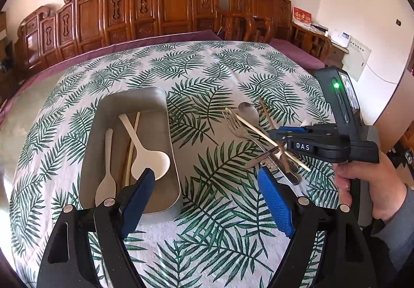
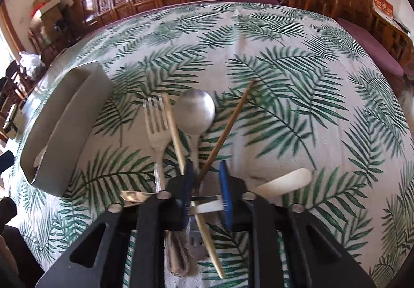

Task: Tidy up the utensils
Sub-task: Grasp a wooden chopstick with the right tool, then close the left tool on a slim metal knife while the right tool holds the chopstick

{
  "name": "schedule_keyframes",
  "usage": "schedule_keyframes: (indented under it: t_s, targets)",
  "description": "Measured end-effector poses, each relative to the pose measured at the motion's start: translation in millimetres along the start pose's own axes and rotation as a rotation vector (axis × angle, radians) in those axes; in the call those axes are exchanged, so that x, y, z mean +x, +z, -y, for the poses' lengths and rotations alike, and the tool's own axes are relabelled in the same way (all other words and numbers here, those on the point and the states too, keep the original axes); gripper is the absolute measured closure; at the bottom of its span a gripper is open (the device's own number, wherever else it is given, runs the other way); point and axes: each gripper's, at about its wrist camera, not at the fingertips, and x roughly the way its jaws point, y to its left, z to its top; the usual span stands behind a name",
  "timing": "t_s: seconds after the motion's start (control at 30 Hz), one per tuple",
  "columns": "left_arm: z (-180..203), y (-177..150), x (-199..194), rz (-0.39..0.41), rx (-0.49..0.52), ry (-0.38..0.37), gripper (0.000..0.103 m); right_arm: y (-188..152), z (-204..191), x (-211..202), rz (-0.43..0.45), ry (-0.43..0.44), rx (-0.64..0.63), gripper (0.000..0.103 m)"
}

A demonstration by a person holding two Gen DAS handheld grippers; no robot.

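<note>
On the leaf-print table [image 1: 207,75], the grey tray [image 1: 165,132] sits left of centre in the left wrist view, holding two white spoons [image 1: 107,179] and a pale chopstick [image 1: 132,148]. The left gripper [image 1: 207,200] hangs at the bottom of that frame with its jaws wide apart and nothing between them, one blue pad over the tray's near end, the other over bare cloth. To the right lies the loose pile: a metal fork [image 1: 233,124], a metal spoon [image 1: 248,112] and crossed chopsticks. The right gripper [image 2: 205,200], held in a hand [image 1: 367,184], is down over that pile, its jaws narrowed around a dark chopstick [image 2: 227,127]; whether the pads actually press it cannot be told. A white spoon [image 2: 284,184] lies just right of them.
</note>
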Motion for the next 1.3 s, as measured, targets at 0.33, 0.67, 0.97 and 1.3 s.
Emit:
schedule_keyframes:
  t_s: [0.33,0.67,0.97,1.3]
  targets:
    - [5.7,-3.2,1.7,-0.007,0.017,0.008,0.025,-0.2,11.6,-17.3,0.035,0.029,0.021,0.097]
    - [25.5,1.7,14.3,-0.024,0.069,-0.009,0.026,-4.5,54.8,-57.3,0.133,0.029,0.023,0.097]
    - [60.5,11.6,52.4,-0.086,0.168,-0.069,0.043,-10.5,94.4,-53.4,0.119,0.015,0.051,0.097]
    - [91.0,30.7,101.1,-0.163,0.274,-0.143,0.063,-7.5,97.4,-53.1,0.122,0.049,0.049,0.097]
